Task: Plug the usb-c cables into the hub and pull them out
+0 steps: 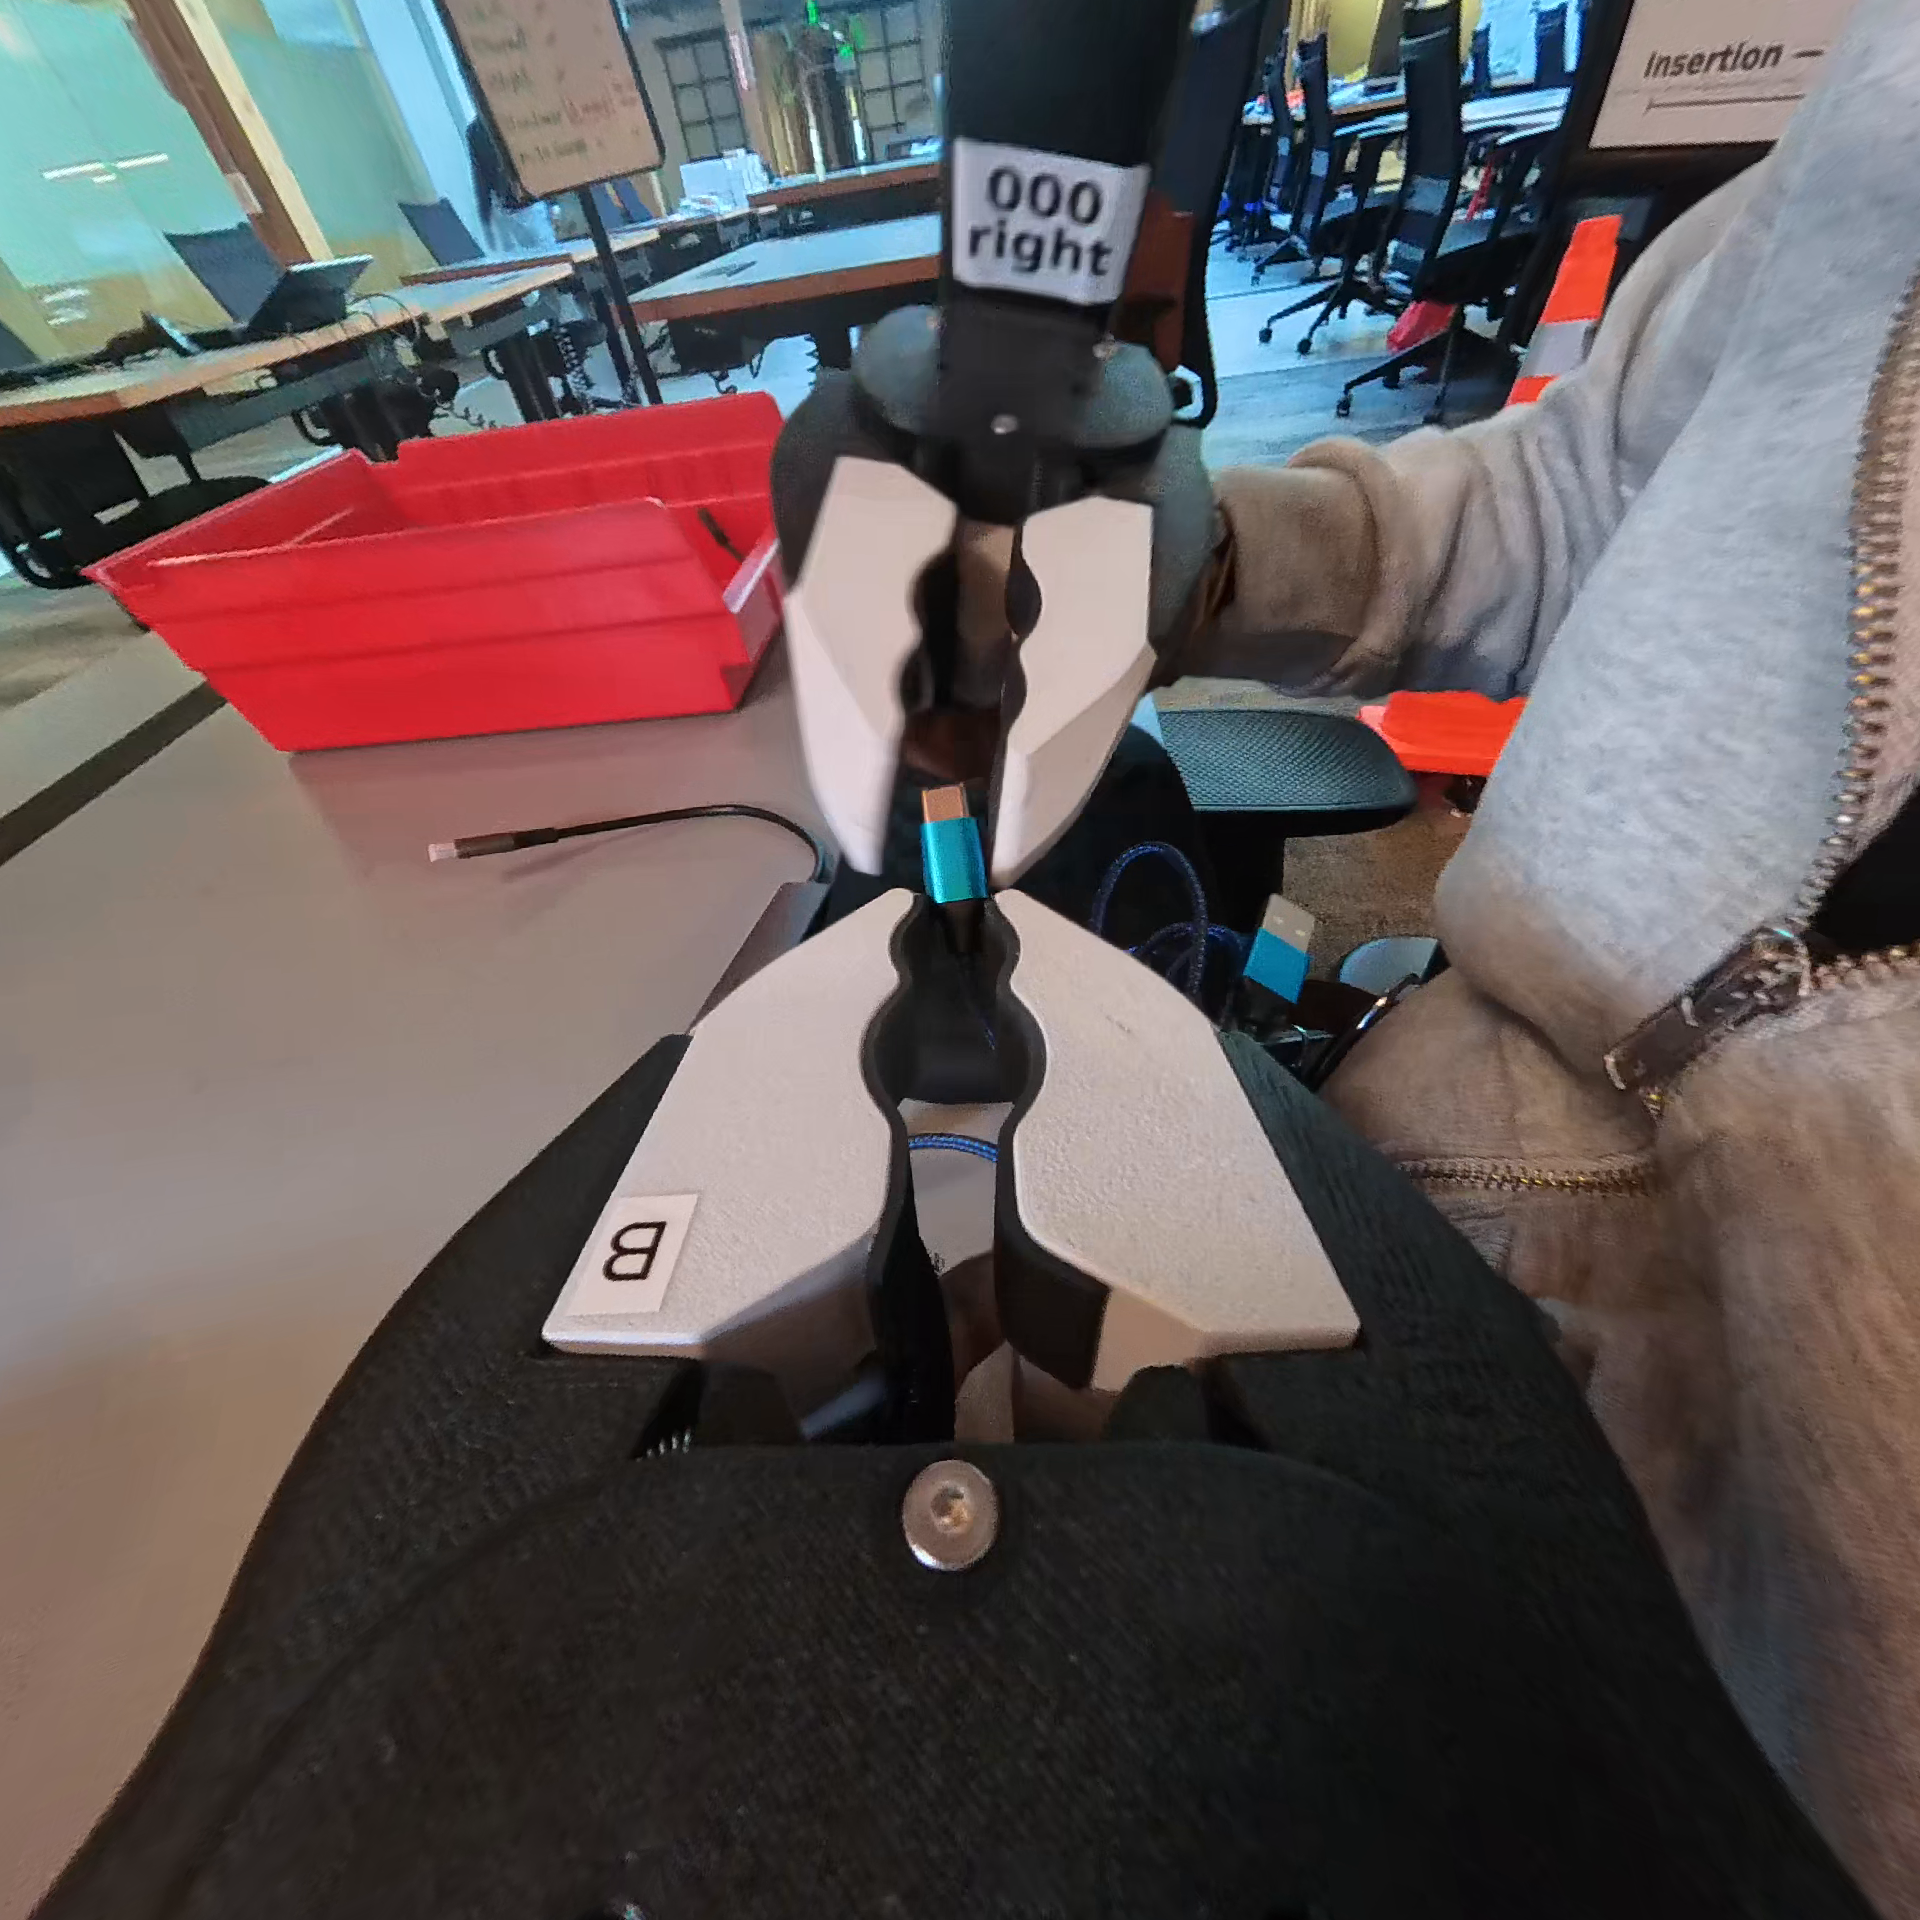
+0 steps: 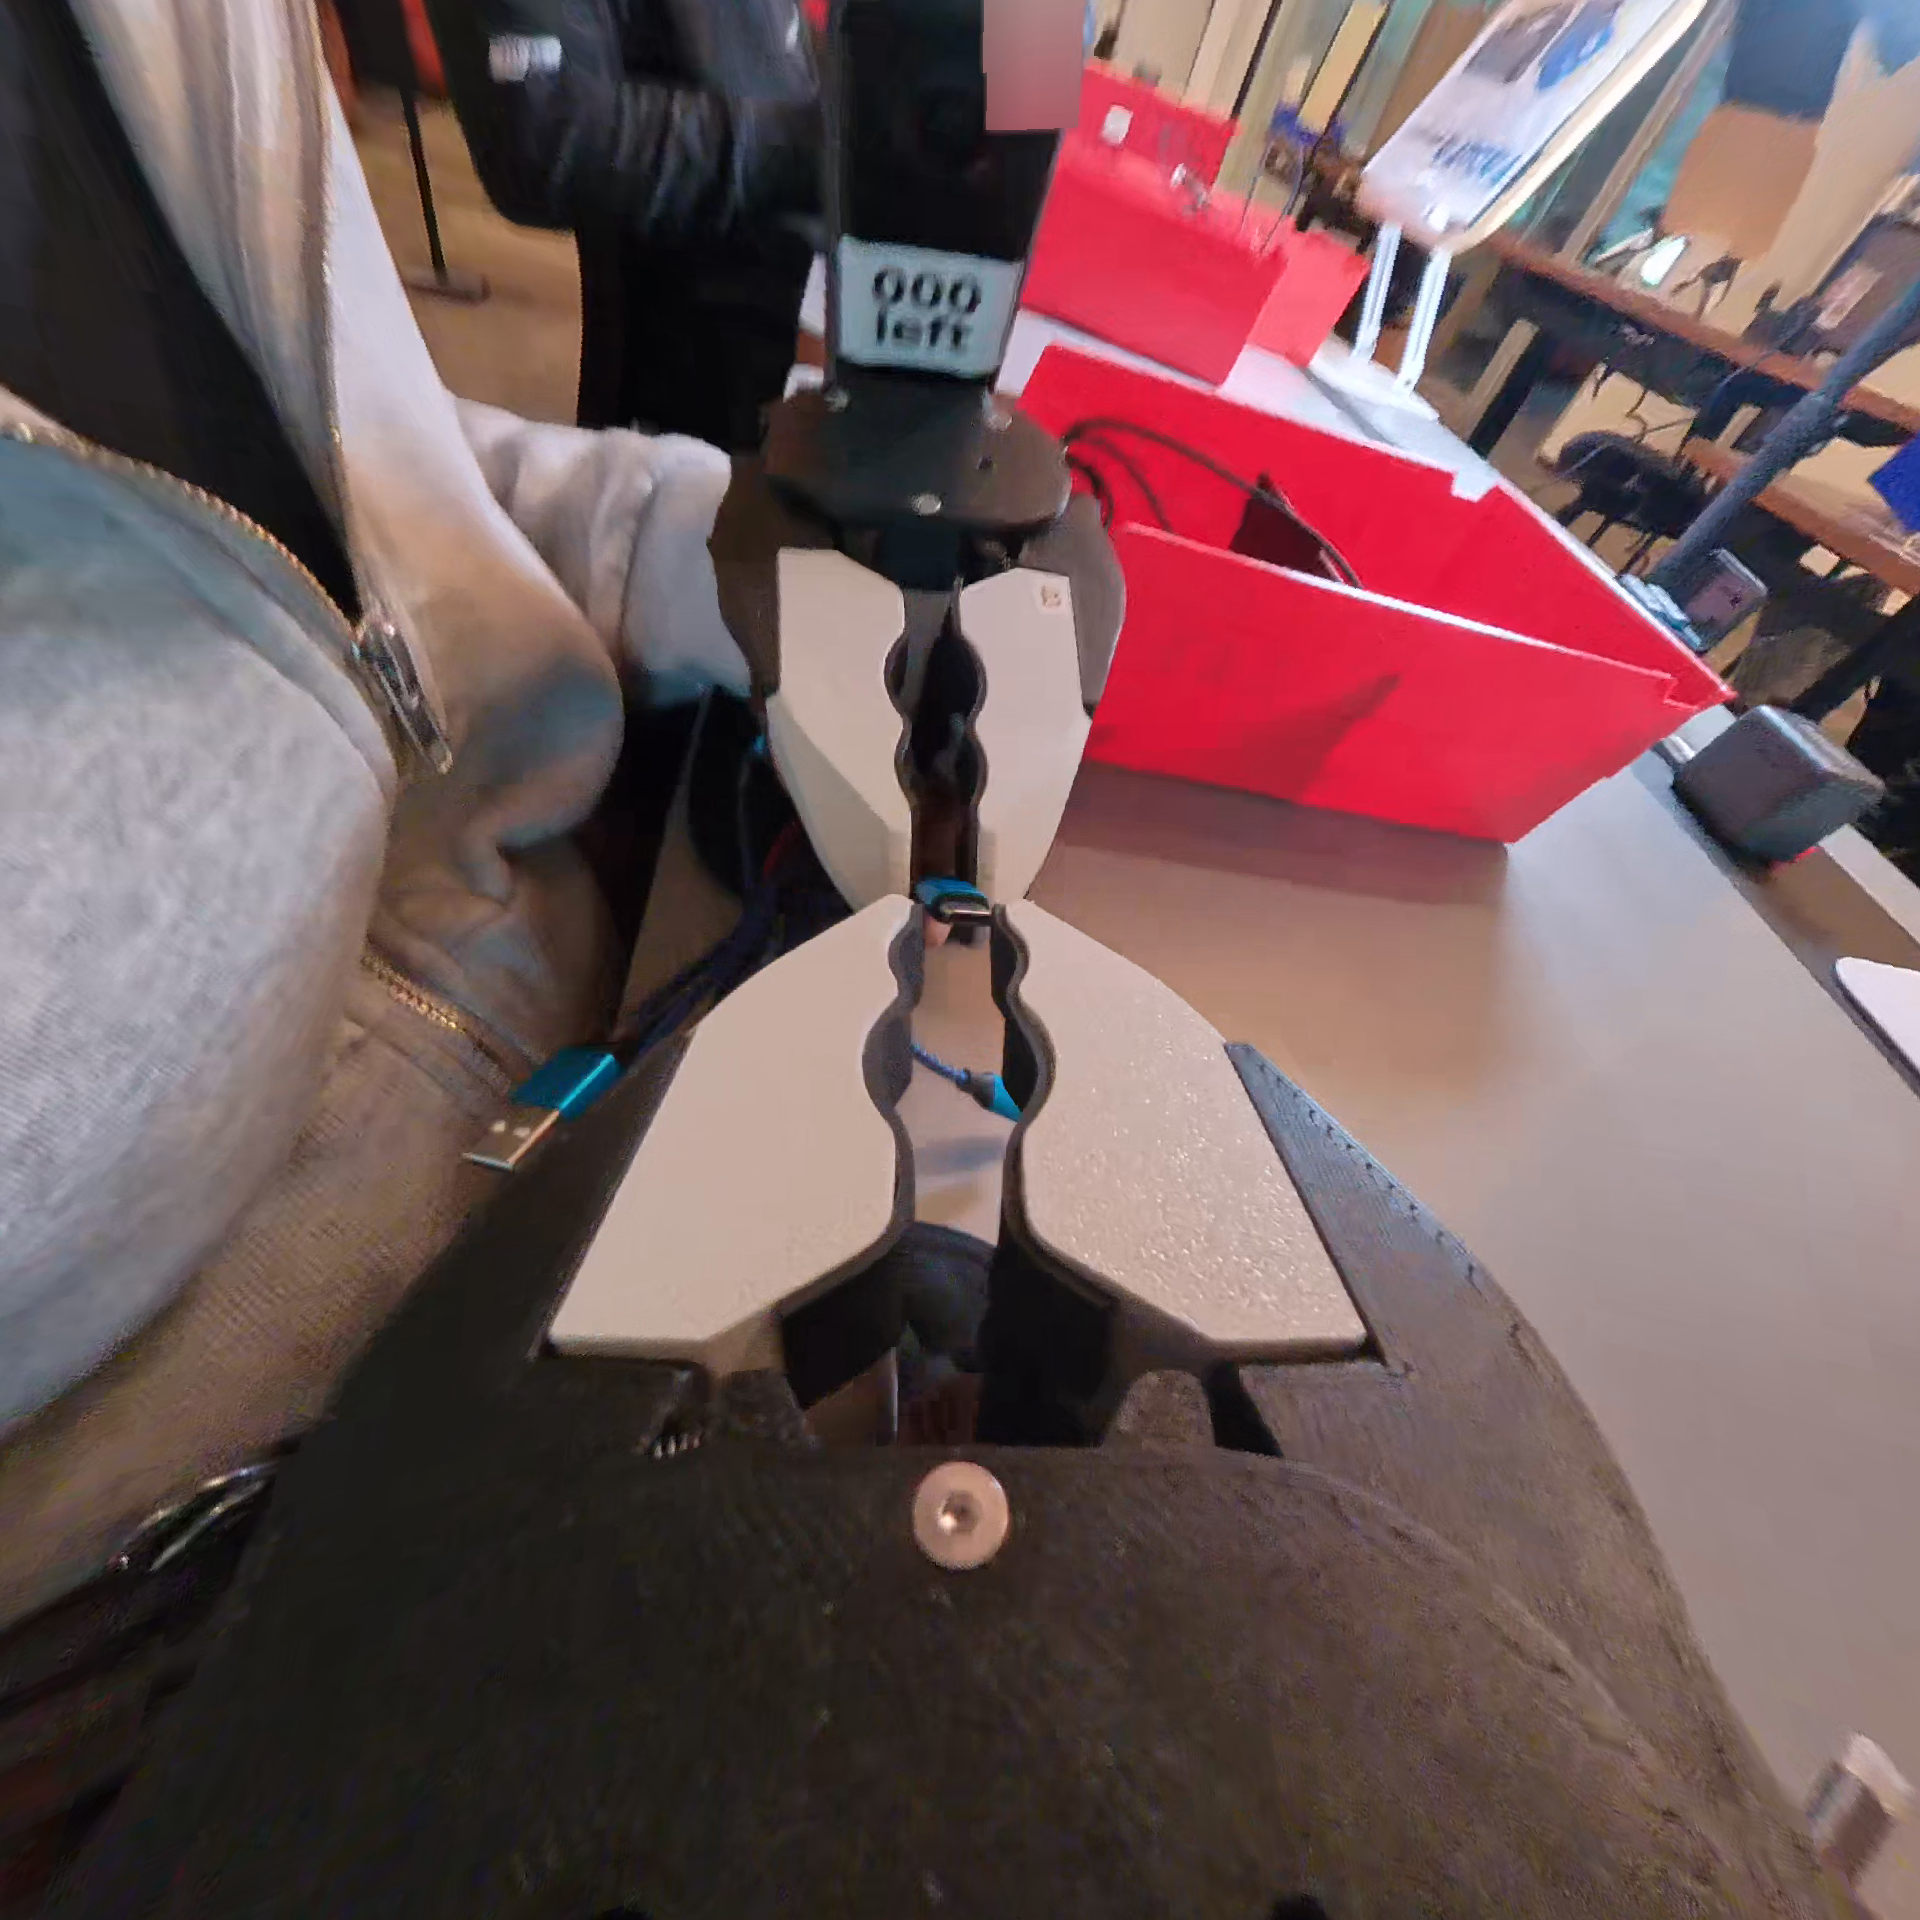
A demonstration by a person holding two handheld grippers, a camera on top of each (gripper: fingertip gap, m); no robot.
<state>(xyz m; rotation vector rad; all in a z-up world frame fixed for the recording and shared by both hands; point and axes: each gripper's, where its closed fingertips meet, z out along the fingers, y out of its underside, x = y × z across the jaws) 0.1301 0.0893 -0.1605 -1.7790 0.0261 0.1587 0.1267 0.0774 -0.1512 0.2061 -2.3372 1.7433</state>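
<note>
A blue USB-C plug (image 1: 952, 854) with a silver tip sticks up from my left gripper (image 1: 954, 902), which is shut on its base and black strain relief. My right gripper (image 1: 937, 864) faces it from above, with its fingertips on either side of the plug's tip and a small gap on each side. In the right wrist view the plug (image 2: 954, 902) shows end-on between my right gripper's (image 2: 954, 914) tips, with the left gripper (image 2: 943, 881) behind it. The plug's blue braided cable (image 1: 1164, 914) hangs off the table edge to a blue USB-A plug (image 1: 1278, 951). No hub is in view.
A red bin (image 1: 447, 613) stands on the grey table (image 1: 260, 1039) at the back, and a black cable (image 1: 582, 836) lies in front of it. A person's grey hooded sleeve (image 1: 1662, 727) is close on the right. A dark grey block (image 2: 1777, 779) sits beside the bin (image 2: 1351, 675). Left and right tips are no more than a few centimetres apart.
</note>
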